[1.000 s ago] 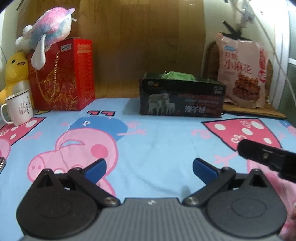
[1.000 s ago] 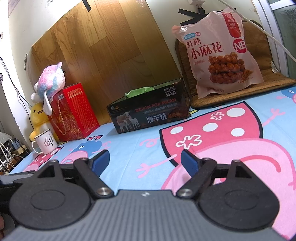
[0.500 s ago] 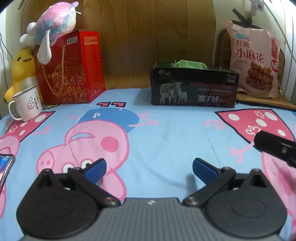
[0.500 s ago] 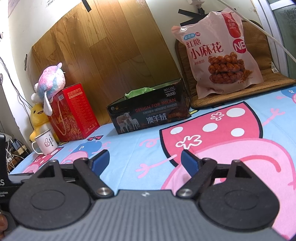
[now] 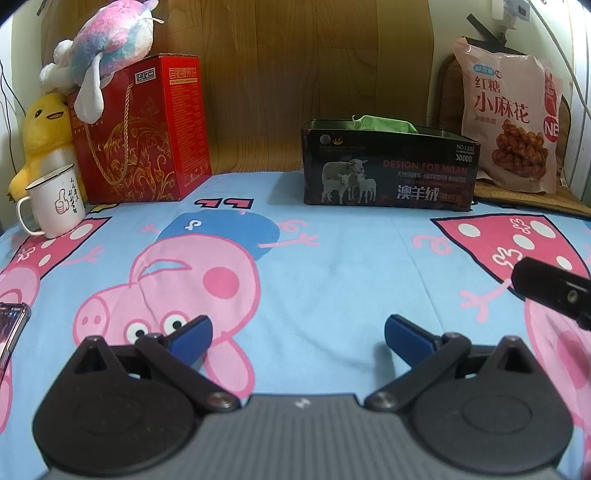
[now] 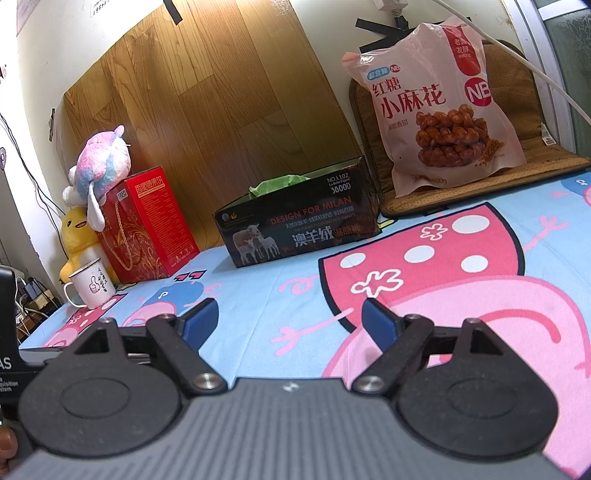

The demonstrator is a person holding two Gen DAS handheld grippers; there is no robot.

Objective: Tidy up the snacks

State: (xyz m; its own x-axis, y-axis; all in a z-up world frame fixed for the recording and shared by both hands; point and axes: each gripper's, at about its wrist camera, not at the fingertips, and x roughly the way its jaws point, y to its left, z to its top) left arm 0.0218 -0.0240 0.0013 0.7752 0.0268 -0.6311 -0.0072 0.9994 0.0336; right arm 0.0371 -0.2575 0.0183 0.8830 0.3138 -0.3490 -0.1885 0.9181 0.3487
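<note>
Spread under everything, a blue cartoon-pig sheet (image 5: 332, 258); on it at the back, against the wood panel (image 5: 314, 74), the dark open box (image 5: 388, 173) as landmark, green packet (image 5: 384, 123) poking from its top. Right of the box, leaning upright on a woven mat (image 6: 480, 184), the pink snack bag (image 5: 509, 125); left of it, well apart, red gift box (image 5: 144, 129) under a plush toy (image 5: 110, 33), then yellow duck (image 5: 44, 136) and white mug (image 5: 55, 201). Nearer than the box, left gripper (image 5: 297, 332) and right gripper (image 6: 290, 321), jaws wide apart, nothing between.

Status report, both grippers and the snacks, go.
Left gripper open, empty. Right gripper open, empty. Pink snack bag upright on the woven mat, beside the open black box. Sheet between is bare, nothing blocking.
</note>
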